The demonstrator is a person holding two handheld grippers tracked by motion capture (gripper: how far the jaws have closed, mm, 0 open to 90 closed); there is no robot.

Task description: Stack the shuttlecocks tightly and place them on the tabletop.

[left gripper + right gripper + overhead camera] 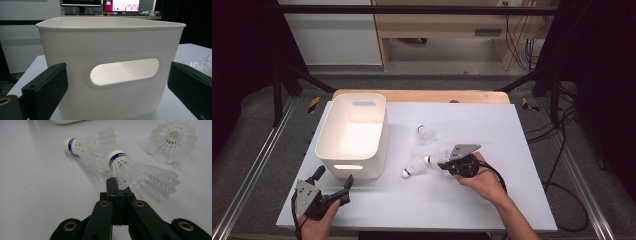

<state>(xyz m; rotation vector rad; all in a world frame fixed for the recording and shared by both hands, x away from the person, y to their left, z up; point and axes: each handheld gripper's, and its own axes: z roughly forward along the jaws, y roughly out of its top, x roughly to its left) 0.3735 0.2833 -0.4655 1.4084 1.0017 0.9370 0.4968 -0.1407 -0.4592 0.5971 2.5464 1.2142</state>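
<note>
The right hand-held gripper (117,182) has its jaws pressed together on the feathered skirt of a shuttlecock (140,173), lifted a little off the table (492,200), cork end pointing away from the hand. Just beyond it a second shuttlecock (91,145) lies on its side, and a third shuttlecock (172,141) stands farther off, to the right as the gripper looks. The left hand-held gripper (333,182) has its jaws spread wide apart, holding nothing, facing the near wall of a white bin (110,45) right in front of it.

Matt plastic bin (353,135), plastic-skirted shuttlecock (140,173)
</note>
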